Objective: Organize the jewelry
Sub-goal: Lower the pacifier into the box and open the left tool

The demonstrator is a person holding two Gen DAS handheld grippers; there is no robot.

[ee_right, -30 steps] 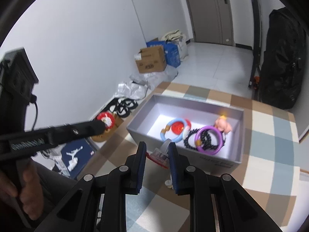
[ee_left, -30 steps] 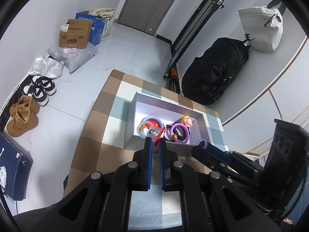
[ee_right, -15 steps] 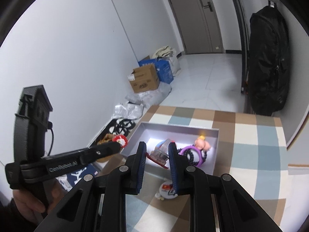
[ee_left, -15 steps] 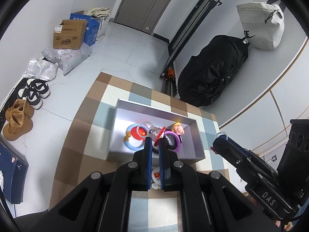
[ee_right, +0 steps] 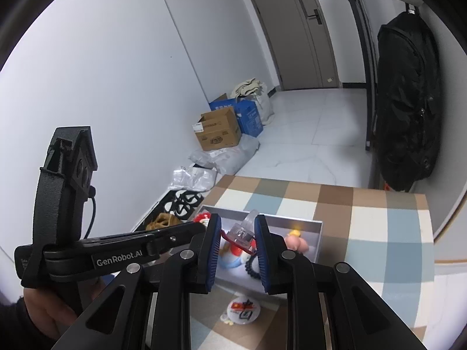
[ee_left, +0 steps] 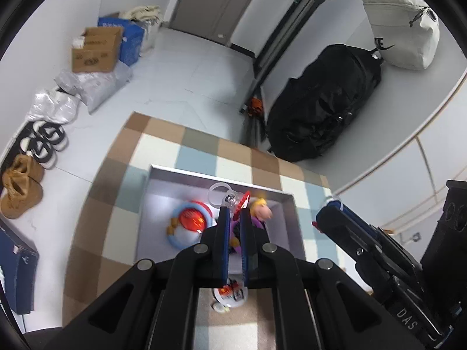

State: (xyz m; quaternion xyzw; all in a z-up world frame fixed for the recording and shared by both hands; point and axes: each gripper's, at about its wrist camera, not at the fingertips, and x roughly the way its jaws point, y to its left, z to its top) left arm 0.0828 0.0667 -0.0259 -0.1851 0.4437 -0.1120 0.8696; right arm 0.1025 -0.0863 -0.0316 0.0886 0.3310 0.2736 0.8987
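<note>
- our left gripper (ee_left: pixel 233 218) has its jaws together on a thin red cord with a clear plastic ring (ee_left: pixel 219 194) at the tips, likely to carry it above the open grey box (ee_left: pixel 287 218).
- our right gripper (ee_right: pixel 237 240) is clamped on a clear faceted plastic charm (ee_right: pixel 240 233) threaded on red cord, held crosswise between the pads.
- the ring's long axis points forward, away from the left jaws.
- a round white badge (ee_right: pixel 243 310) lies below the right jaws.
</note>
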